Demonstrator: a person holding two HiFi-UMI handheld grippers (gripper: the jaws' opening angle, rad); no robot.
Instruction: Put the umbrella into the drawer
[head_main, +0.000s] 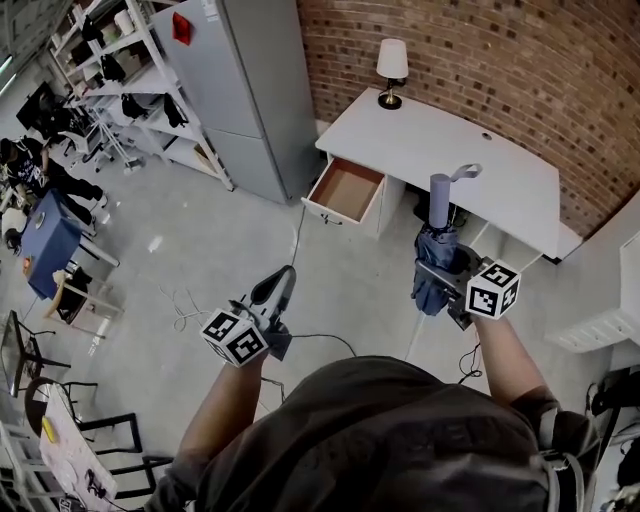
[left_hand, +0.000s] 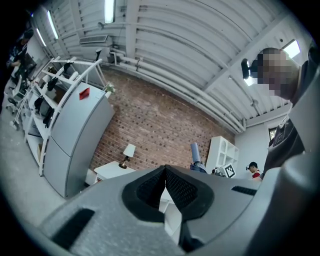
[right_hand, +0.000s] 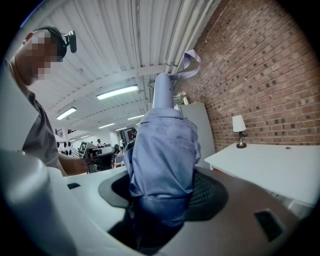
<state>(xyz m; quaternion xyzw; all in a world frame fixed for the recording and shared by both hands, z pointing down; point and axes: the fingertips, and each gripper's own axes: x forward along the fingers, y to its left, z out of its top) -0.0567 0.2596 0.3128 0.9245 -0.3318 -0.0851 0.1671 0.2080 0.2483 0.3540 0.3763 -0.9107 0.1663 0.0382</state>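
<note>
A folded blue umbrella stands upright in my right gripper, which is shut on its cloth body. Its grey handle and wrist strap point up. In the right gripper view the umbrella fills the space between the dark pads. My left gripper is held out beside it to the left, shut with nothing in it; in the left gripper view its pads meet at the tip. Ahead stands a white desk with its left drawer pulled open and showing a brown bottom.
A table lamp stands on the desk's back left corner against the brick wall. A grey fridge and white shelving are to the left. Cables lie on the floor. A white shelf unit is at the right.
</note>
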